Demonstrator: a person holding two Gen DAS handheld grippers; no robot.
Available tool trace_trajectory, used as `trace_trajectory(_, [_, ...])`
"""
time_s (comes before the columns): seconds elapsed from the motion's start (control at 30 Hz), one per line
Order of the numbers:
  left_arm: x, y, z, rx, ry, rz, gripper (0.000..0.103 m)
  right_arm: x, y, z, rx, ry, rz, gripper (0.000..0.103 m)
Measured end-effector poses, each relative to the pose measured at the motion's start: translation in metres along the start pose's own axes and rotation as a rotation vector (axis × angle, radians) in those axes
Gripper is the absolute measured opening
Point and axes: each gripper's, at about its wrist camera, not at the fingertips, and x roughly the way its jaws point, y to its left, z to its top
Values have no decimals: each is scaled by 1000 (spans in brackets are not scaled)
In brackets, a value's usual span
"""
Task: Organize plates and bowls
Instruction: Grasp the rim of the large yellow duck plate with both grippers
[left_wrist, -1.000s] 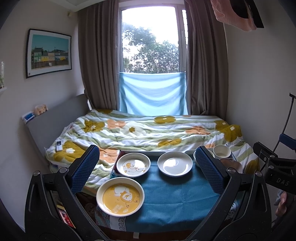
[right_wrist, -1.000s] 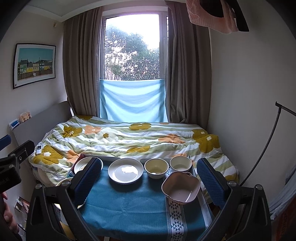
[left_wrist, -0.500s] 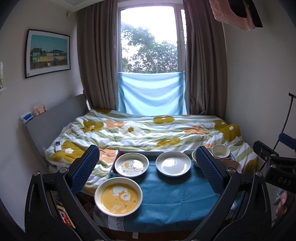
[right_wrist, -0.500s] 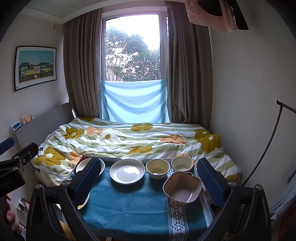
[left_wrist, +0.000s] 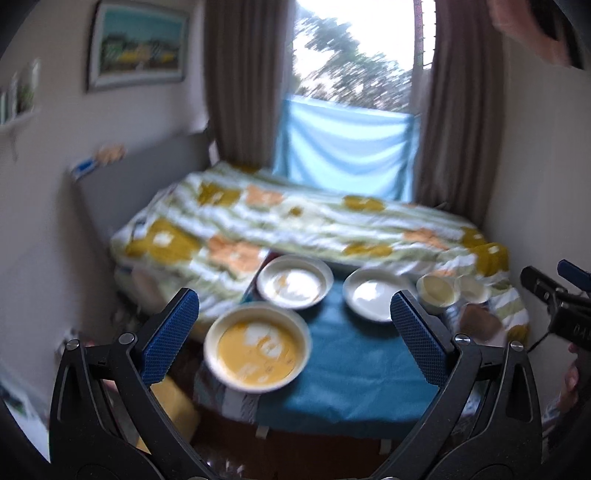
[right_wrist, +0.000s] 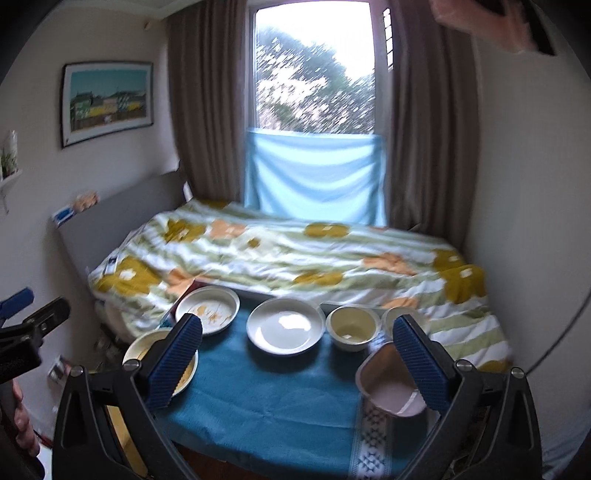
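On a small table under a teal cloth (right_wrist: 277, 398) stand a yellow cartoon plate (left_wrist: 256, 350), a white cartoon plate (left_wrist: 293, 282), a plain white plate (right_wrist: 284, 326), a cream bowl (right_wrist: 352, 326), a small white bowl (left_wrist: 472, 288) and a pink square bowl (right_wrist: 388, 387). My left gripper (left_wrist: 295, 332) hovers open before the table's left side, empty, with the yellow plate showing between its fingers. My right gripper (right_wrist: 295, 358) is open and empty above the near edge. Its left finger hides part of the yellow plate (right_wrist: 147, 347), and its right finger overlaps the pink bowl.
A bed with a flowered quilt (right_wrist: 295, 254) lies right behind the table, a grey headboard (right_wrist: 110, 221) on its left. Walls close in on both sides. The other gripper shows at each view's edge: the left gripper (right_wrist: 26, 339) and the right gripper (left_wrist: 565, 314). A person's hand (right_wrist: 18, 424) holds the left one.
Both cameras have shifted and the views are motion-blurred. The left one has tilted, and the dishes now sit higher in its view. No dish has moved; both grippers stay open.
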Motion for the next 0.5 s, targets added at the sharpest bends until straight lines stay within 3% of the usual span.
trace_trajectory(0.17, [44, 43, -30, -59, 121, 106, 103, 68, 24, -18, -28, 116, 124, 103])
trace_trajectory(0.33, [101, 87, -63, -170, 219, 51, 103, 139, 64, -37, -65, 220, 309, 103])
trace_trajectory(0.43, [141, 112, -84, -232, 299, 21, 100, 179, 88, -46, -94, 273, 369, 103])
trace_trajectory(0.5, [166, 123, -96, -270, 345, 6, 95, 208, 105, -55, -107, 330, 417, 96])
